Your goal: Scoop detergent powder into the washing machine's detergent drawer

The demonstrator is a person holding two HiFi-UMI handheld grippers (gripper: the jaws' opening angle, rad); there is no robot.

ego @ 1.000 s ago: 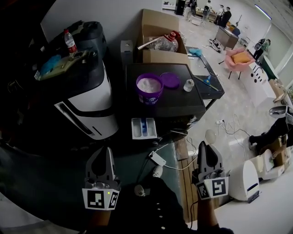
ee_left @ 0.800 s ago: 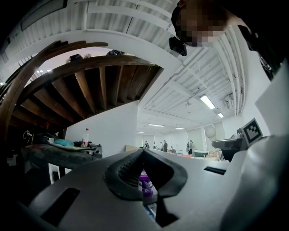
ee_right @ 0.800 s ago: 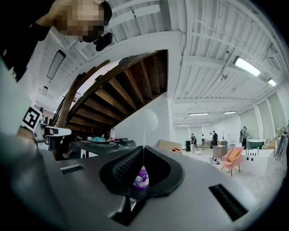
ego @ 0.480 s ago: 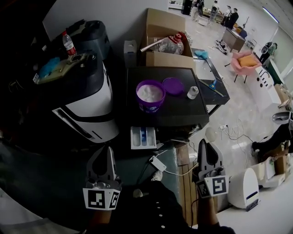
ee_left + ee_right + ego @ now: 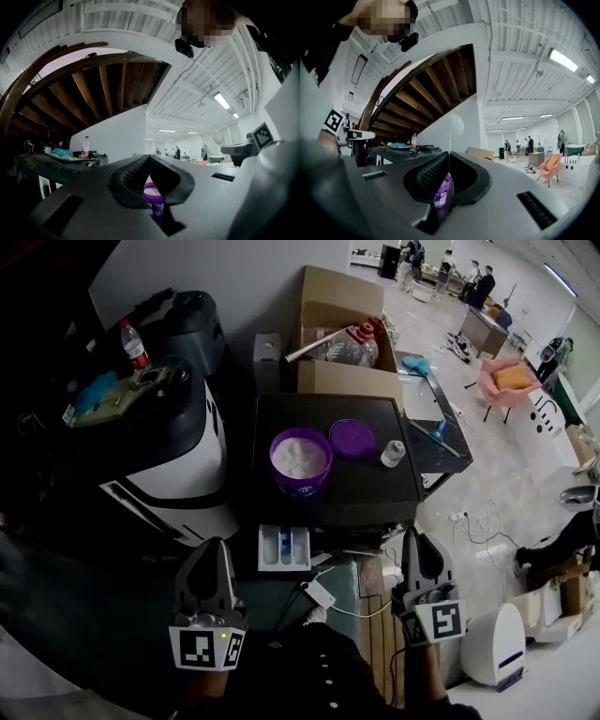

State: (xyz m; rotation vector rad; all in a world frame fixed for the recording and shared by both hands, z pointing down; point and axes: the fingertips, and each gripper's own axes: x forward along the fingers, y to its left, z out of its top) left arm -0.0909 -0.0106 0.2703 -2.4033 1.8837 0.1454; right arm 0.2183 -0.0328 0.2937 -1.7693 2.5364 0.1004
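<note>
A purple tub [image 5: 300,461] of white powder stands open on the dark washing machine top [image 5: 375,493], with its purple lid [image 5: 352,438] and a small white scoop cup [image 5: 392,454] to the right. The white detergent drawer [image 5: 284,549] sticks out below the front edge, pulled open. My left gripper [image 5: 217,546] is held low at the left of the drawer, shut and empty. My right gripper [image 5: 417,538] is low at the right, also shut and empty. Past each gripper's closed tips, the left gripper [image 5: 149,158] and right gripper [image 5: 449,153], the purple tub [image 5: 154,199] [image 5: 442,190] shows ahead.
A white-and-black appliance [image 5: 178,446] with clutter and a water bottle [image 5: 131,341] stands at the left. Behind the machine sits a cardboard box [image 5: 342,310] with a plastic jug [image 5: 354,343]. A white cable and plug [image 5: 323,592] lie on the floor near the drawer. People stand far off.
In the head view the tub, machine top and drawer have slid down and slightly left, closer to the grippers. Both grippers keep their places and stay shut.
</note>
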